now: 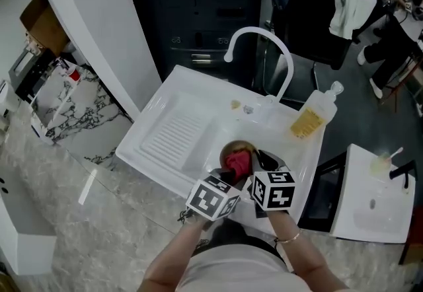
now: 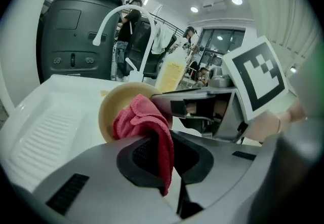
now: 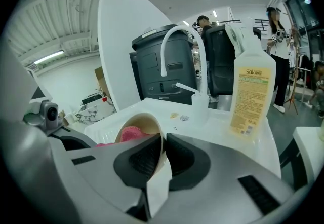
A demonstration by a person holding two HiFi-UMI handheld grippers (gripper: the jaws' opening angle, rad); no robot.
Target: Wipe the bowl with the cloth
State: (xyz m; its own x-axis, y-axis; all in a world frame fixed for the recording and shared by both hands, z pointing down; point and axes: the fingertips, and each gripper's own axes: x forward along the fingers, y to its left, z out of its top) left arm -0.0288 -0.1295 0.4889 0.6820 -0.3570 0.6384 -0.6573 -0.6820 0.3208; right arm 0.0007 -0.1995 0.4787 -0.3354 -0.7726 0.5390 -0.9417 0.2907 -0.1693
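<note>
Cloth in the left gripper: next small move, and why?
Probably push the cloth deeper into the bowl and sweep it round the inner wall. The left gripper is clamped on the cloth, bunched at the bowl's opening; the right gripper grips the tilted bowl's rim, so it looks steadied.

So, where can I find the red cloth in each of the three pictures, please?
Head view: low centre, the cloth sits in the bowl.
Left gripper view: centre, the cloth is clamped in the left gripper and bunched against the bowl.
Right gripper view: lower left, the cloth is a pink patch inside the tilted bowl.
Shared landmark: the white curved tap behind the bowl.
</note>
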